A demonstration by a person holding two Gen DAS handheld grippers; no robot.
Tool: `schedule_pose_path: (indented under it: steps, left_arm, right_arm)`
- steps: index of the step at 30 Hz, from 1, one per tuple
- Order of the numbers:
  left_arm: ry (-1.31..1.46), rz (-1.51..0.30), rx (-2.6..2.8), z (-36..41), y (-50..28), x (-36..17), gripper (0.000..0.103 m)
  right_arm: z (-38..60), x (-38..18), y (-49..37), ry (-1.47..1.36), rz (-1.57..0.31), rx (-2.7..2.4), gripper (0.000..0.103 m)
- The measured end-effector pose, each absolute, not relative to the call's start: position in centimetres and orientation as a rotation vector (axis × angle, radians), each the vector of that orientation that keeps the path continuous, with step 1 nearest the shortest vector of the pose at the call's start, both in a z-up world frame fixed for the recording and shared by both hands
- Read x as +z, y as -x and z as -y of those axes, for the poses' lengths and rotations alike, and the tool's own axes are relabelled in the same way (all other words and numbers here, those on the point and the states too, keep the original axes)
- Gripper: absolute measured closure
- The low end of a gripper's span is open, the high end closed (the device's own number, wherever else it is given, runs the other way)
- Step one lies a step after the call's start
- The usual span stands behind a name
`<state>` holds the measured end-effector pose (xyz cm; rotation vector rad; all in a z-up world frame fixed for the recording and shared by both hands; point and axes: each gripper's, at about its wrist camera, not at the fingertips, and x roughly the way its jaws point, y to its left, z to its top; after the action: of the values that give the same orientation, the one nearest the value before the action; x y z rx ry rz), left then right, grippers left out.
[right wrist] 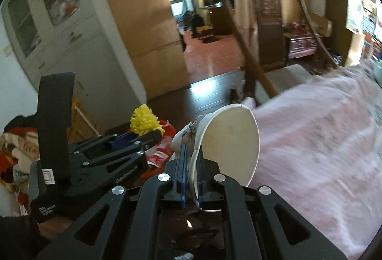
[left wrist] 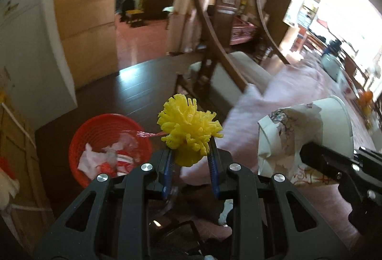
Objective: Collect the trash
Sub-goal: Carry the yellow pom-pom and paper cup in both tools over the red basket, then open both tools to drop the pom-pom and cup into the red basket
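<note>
at lower left of my left view the bin sits on the floor, scraps inside it. the chair stands upper centre, with the bed at right.

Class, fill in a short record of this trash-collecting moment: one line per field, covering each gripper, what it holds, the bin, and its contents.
left gripper: shut on yellow foam net
right gripper: shut on the rim of white paper bowl
bowl contents: crumpled paper
bin: red basket on dark floor, left of the foam net in the left wrist view
bin contents: white and red wrappers
</note>
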<state>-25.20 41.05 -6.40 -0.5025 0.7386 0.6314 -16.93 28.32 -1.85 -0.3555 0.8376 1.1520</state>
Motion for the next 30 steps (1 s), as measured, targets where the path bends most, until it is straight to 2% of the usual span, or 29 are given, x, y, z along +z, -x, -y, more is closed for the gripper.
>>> schedule_pose_path:
  steps: [8,17,24,30]
  left_arm:
    - [0.596,-0.773,0.761,-47.0,28.6,-9.9,0.076]
    - [0.705,-0.906,0.901,-53.2,32.7,-17.5,0.076]
    - [0.743,-0.963,0.936,-55.3,33.8,-20.6,0.076]
    - [0.755,-0.983,0.921,-55.9,33.3,-22.0,0.076]
  right_arm:
    - [-36.5,-4.8,19.3,0.426,-0.906,1.278,0.095]
    - [-44.3,-11.3,20.1,0.469,-1.056,1.331,0.096]
    - [-48.1,-16.9,20.4,0.475,-1.174,1.324,0.095]
    - [-49.3,-19.0,19.9,0.473,-1.218,1.323,0.095]
